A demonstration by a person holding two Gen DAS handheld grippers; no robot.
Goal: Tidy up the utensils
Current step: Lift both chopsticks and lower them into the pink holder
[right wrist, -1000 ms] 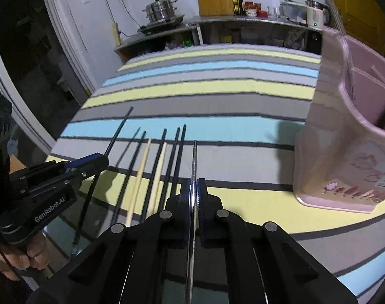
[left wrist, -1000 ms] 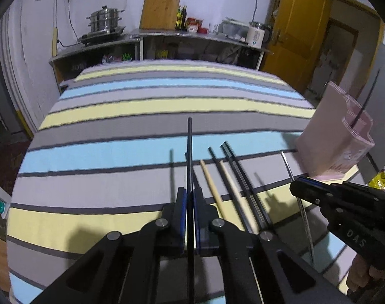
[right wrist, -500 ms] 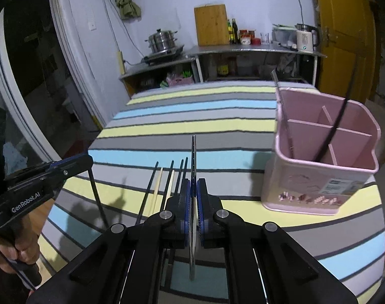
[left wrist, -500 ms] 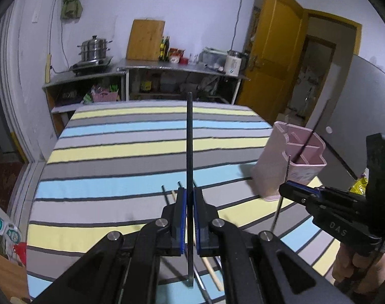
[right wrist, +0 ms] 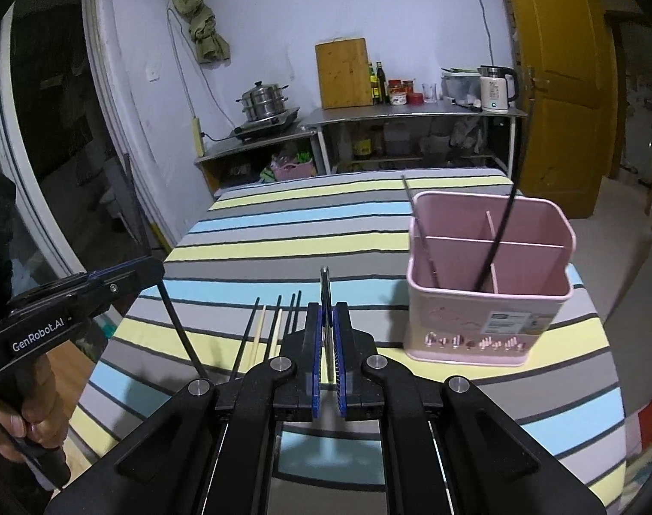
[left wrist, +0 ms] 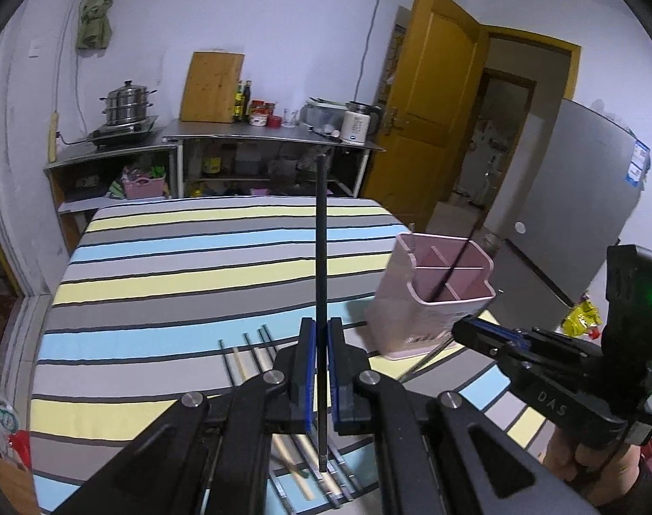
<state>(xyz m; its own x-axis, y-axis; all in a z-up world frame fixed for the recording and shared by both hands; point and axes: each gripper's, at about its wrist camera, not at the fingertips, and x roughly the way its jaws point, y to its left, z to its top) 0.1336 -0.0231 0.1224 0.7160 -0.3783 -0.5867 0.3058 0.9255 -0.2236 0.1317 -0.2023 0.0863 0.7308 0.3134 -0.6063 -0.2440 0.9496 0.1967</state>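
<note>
Both raised clear of the striped tabletop point(right wrist: 369, 253) for carrying to the pink holder point(right wrist: 489, 300): left gripper point(left wrist: 319, 369) clamped on a black chopstick point(left wrist: 321, 257), right gripper point(right wrist: 326, 365) clamped on a metal chopstick point(right wrist: 324, 287), remaining chopsticks point(right wrist: 270, 330) lying beneath.

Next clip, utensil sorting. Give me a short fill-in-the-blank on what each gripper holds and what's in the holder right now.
1. The left gripper is shut on a ____ chopstick.
2. The right gripper is shut on a ____ chopstick.
3. The holder is ____ in colour.
4. The holder already contains ____ chopsticks.

Missing words: black; metal; pink; two
</note>
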